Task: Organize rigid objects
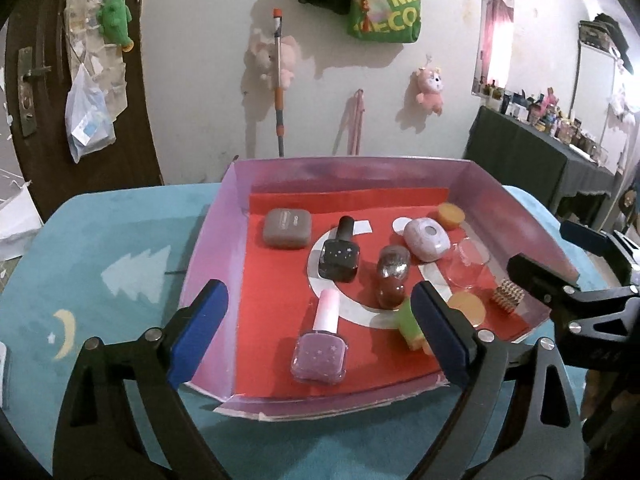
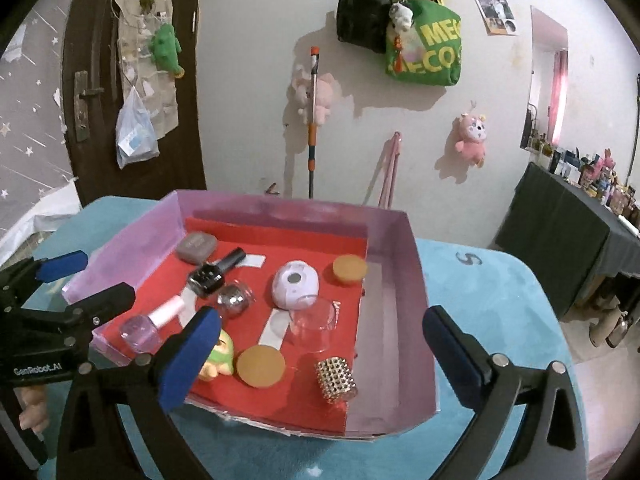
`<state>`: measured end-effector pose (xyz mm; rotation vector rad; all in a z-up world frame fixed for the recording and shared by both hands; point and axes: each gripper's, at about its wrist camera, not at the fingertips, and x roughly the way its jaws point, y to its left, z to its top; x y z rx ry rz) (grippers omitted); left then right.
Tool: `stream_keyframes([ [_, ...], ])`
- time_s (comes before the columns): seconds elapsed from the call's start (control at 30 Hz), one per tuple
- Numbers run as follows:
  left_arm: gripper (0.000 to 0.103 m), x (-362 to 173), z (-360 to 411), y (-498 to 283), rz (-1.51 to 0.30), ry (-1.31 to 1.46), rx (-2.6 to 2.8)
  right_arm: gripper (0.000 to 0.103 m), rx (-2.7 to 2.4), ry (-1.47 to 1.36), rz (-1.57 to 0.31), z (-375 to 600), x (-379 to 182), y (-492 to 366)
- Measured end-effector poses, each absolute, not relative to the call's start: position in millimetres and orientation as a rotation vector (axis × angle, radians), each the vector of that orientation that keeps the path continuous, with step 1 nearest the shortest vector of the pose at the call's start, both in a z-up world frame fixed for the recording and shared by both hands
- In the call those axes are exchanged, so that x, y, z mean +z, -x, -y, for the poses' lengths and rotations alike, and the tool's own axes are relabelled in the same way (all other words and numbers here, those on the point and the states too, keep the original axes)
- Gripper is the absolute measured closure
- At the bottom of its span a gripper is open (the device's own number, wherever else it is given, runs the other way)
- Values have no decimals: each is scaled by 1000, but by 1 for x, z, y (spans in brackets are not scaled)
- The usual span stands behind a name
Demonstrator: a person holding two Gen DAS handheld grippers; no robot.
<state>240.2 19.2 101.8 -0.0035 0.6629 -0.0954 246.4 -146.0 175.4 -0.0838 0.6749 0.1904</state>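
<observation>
1. Lying loose on the red floor of the pink-walled tray (image 2: 396, 264) are the rigid objects: a lilac polish bottle (image 1: 320, 350), a black polish bottle (image 1: 339, 258), a grey case (image 1: 287, 227), a lilac pod (image 1: 426, 239), two orange lids (image 2: 260, 366), a studded gold cylinder (image 2: 335, 380), a mirrored bottle (image 1: 393, 276) and a clear cup (image 2: 314, 322).
2. Both grippers hover at the tray's near edge, the left gripper (image 1: 320, 332) and the right gripper (image 2: 320, 356), each with jaws wide apart and empty.
3. Judged risks: crowded pieces mean a descending finger could knock a neighbour; the round bottles may roll or slip from the pads; the light tray could slide on the teal desk (image 1: 120, 248).
</observation>
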Motion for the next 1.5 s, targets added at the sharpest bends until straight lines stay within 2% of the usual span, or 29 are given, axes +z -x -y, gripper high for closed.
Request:
stream_keyframes([
  [0.33, 9, 85, -17, -249, -678, 0, -81, 0, 189, 41, -686, 148, 149, -257],
  [0.73, 9, 79, -3, -249, -664, -73, -58, 0, 173, 61, -675, 143, 152, -252],
  [1.5, 9, 82, -13, -253, -639, -10, -56, 0, 161, 56, -674, 150, 152, -255],
])
